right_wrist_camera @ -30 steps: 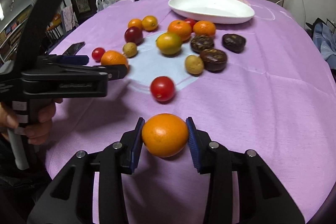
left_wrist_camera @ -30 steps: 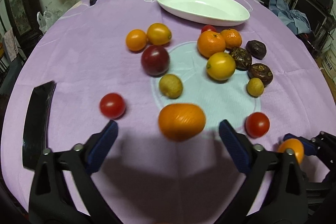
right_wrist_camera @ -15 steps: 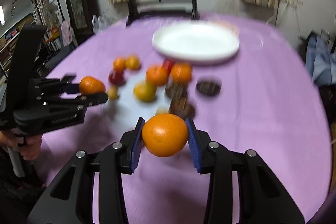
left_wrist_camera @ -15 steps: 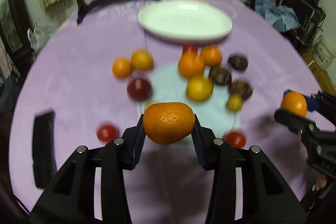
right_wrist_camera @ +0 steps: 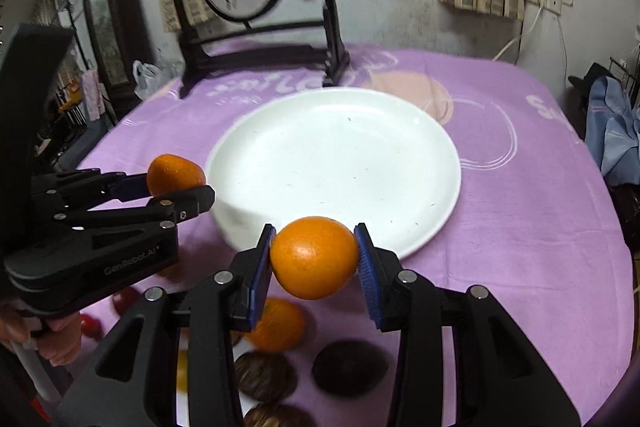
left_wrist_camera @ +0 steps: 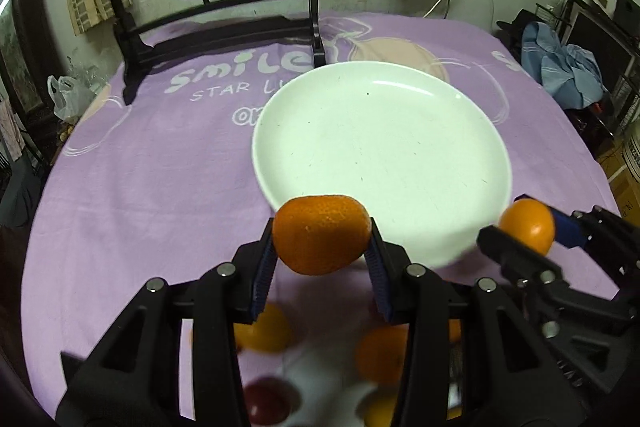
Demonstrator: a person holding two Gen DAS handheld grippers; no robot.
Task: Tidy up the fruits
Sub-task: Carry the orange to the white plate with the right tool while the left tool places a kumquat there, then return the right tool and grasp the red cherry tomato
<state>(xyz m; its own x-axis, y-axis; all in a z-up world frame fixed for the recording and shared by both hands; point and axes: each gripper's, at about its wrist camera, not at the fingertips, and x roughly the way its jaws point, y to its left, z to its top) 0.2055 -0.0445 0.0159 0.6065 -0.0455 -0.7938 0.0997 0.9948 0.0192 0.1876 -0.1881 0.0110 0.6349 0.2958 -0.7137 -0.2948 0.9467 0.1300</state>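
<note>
Both grippers hang in the air at the near edge of the white plate (left_wrist_camera: 384, 155), each with a piece of fruit pinched between its blue pads. The left gripper (left_wrist_camera: 322, 241) squeezes an oval tangerine (left_wrist_camera: 322, 233) whose long axis runs crosswise, pad to pad, so the fruit sits broadside to the plate. The right gripper (right_wrist_camera: 316, 259) clamps a rounder orange (right_wrist_camera: 314, 257) in the same way.

The plate lies straight ahead of both, slightly below them on the purple tablecloth (left_wrist_camera: 140, 187), and it has nothing on it. Seen from the left camera, the tangerine overlaps the plate's near rim; from the right camera the orange does the same on its side. The right gripper shows at the left camera's right edge, just beside the rim, and the two tools are near each other but apart. I'd judge them about equally close to the plate, though the fisheye bend makes that hard to be sure of.

The rest of the fruit lies behind and beneath the grippers, blurred: a few orange ones, a dark red one (left_wrist_camera: 266, 401), and wrinkled dark brown ones (right_wrist_camera: 348, 367). A short push forward and a lowering should put each fruit over the dish.
</note>
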